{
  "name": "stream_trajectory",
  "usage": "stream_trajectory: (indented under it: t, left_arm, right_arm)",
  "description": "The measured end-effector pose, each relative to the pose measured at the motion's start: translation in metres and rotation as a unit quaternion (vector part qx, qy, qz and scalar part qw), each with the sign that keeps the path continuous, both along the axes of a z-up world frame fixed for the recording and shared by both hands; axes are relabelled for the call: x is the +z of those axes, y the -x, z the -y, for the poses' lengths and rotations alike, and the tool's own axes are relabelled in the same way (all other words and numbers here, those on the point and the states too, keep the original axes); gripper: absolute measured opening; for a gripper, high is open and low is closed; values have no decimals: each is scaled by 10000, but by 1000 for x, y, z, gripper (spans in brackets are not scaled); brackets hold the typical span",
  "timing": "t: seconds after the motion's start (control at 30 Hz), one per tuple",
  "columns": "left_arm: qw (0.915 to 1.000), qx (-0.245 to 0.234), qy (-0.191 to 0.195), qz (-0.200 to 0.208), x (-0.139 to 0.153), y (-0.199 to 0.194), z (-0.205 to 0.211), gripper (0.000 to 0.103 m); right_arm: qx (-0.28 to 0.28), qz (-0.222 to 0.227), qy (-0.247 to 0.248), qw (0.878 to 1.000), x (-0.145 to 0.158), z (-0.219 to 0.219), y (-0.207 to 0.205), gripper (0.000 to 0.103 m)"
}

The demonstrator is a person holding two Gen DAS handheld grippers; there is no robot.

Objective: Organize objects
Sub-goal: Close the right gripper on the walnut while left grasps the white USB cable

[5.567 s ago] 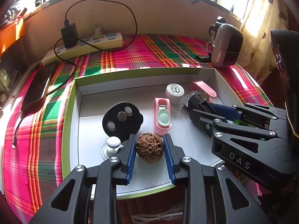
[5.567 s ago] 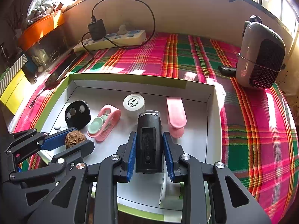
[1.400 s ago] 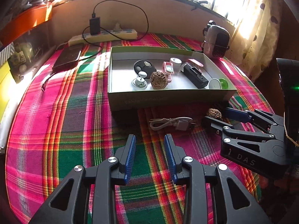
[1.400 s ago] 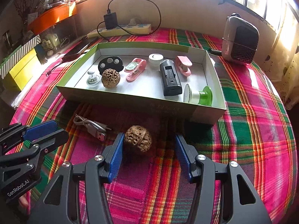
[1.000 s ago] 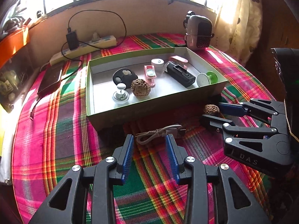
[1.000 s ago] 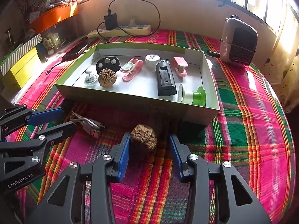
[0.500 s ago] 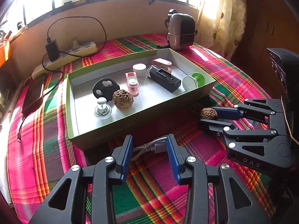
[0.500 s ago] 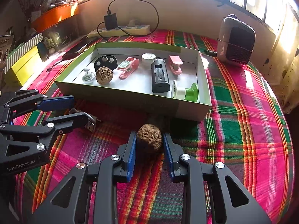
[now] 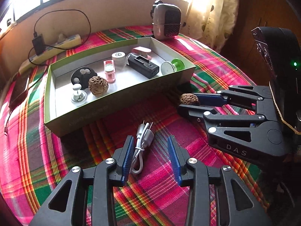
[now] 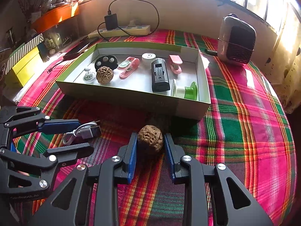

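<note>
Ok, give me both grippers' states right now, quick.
Left gripper: open, straddling the coiled white USB cable on the cloth, not gripping it.
Right gripper: shut on the brown wrinkled walnut in front of the box.

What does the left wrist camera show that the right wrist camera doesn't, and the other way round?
Only the left wrist view shows the whole white cable lying loosely between the open left gripper fingers, plus the curtain and the dark body behind the right gripper. Only the right wrist view shows the orange shelf and yellow box at the left, and both blue pads pressing the loose walnut close up. Both show the green-rimmed box with its second walnut, the black device, the power strip and the plaid cloth.
</note>
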State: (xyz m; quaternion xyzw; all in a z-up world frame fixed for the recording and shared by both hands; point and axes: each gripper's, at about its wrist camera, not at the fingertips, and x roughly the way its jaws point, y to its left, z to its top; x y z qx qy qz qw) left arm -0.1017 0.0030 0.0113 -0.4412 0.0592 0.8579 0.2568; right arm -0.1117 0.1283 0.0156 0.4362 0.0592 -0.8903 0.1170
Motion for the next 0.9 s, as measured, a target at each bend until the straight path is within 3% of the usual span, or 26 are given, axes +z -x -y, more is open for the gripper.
stream_trajectory:
  t: [0.23, 0.9]
  left_arm:
    - [9995, 300, -120, 43, -1, 0, -3, 35]
    - [9969, 720, 235, -196, -3, -3, -9, 24]
  right_arm:
    - [-94, -20, -59, 9999, 0, -7, -4, 29]
    - [-97, -43, -12, 9999, 0, -14, -9, 29]
